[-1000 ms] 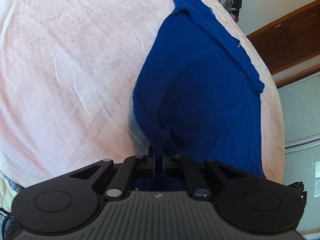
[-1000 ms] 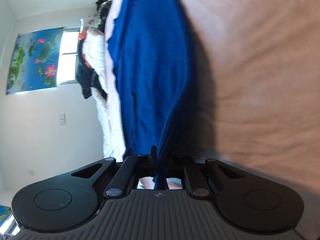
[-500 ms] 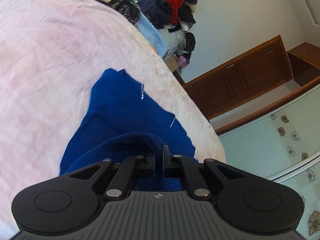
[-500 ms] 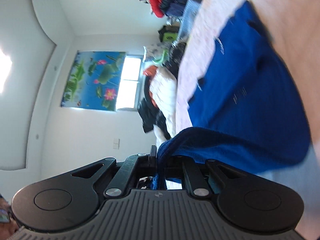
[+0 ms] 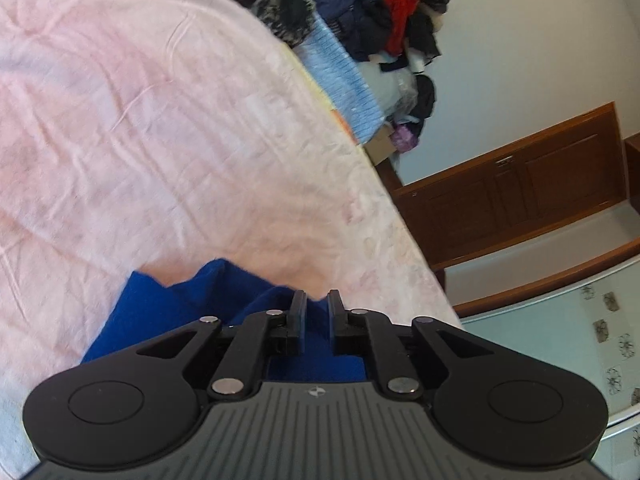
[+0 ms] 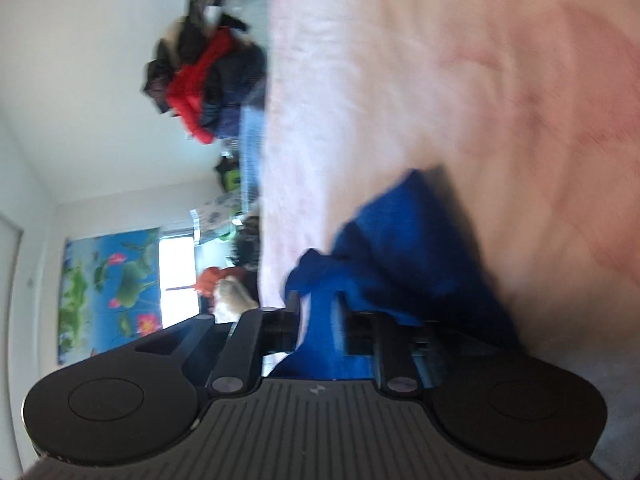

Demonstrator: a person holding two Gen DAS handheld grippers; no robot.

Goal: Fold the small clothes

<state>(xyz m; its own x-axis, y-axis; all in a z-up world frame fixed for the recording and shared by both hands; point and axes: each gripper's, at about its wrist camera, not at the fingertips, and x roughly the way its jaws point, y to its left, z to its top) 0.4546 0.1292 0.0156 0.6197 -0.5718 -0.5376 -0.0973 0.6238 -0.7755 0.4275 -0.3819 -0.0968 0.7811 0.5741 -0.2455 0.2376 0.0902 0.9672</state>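
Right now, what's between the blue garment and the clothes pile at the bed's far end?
Left wrist view: only bare, wrinkled pink bedsheet between the blue fleece garment and the heaped dark and red clothes pile.

Blue garment, bunched low in both views

The blue garment (image 5: 168, 312) is a deep royal-blue piece of soft, slightly fuzzy cloth with no pattern to be seen. In the left wrist view it lies in the lower centre of the frame on the pale pink cover, its upper edge jagged — two soft peaks with a dip between them — and its left side running down toward the lower left. In the right wrist view the blue garment (image 6: 400, 248) sits at lower centre, rumpled into folds (the picture is blurred), with a corner standing up toward the frame's middle and a dark shadow along its right side.
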